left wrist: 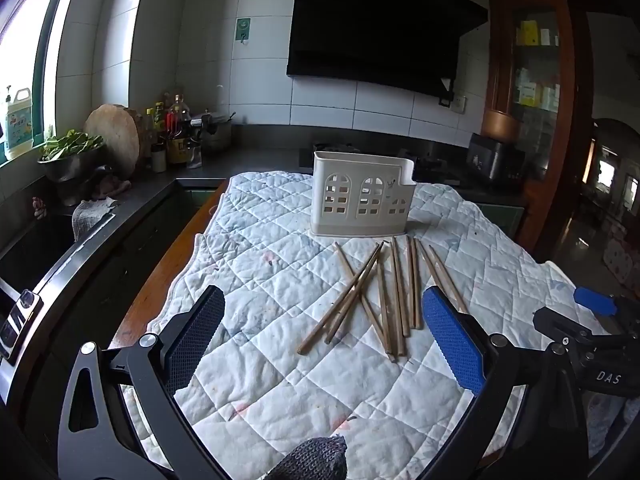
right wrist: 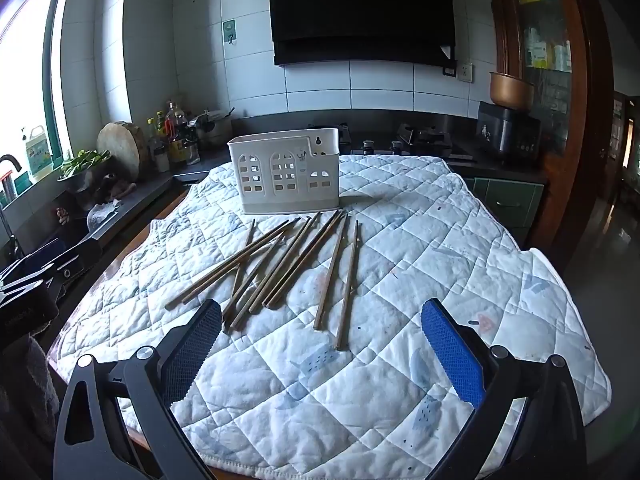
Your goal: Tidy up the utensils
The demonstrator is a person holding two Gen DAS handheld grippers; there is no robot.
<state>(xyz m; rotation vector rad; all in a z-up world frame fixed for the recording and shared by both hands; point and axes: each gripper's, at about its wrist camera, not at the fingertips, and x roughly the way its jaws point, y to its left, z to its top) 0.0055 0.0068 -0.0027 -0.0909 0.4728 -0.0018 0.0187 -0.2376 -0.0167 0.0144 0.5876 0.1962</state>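
Several wooden chopsticks (left wrist: 380, 292) lie scattered on a white quilted cloth (left wrist: 280, 264), just in front of a cream plastic utensil holder (left wrist: 360, 200) with arched cut-outs that stands upright. My left gripper (left wrist: 322, 304) hovers open near the chopsticks' near ends, nothing between its pads. In the right wrist view the same chopsticks (right wrist: 288, 264) fan out before the holder (right wrist: 286, 176), and my right gripper (right wrist: 320, 316) is open and empty above the cloth (right wrist: 440, 248). The right gripper's blue pad (left wrist: 594, 300) also shows at the right edge of the left wrist view.
The cloth covers a wooden table with a bare edge (left wrist: 168, 256) on the left. A dark counter with a sink (left wrist: 36, 248), a bowl of greens (left wrist: 72, 152), a round cutting board (left wrist: 114, 136) and bottles (left wrist: 172, 128) runs behind. A stove (right wrist: 420, 140) and black appliance (right wrist: 508, 128) stand beyond the holder.
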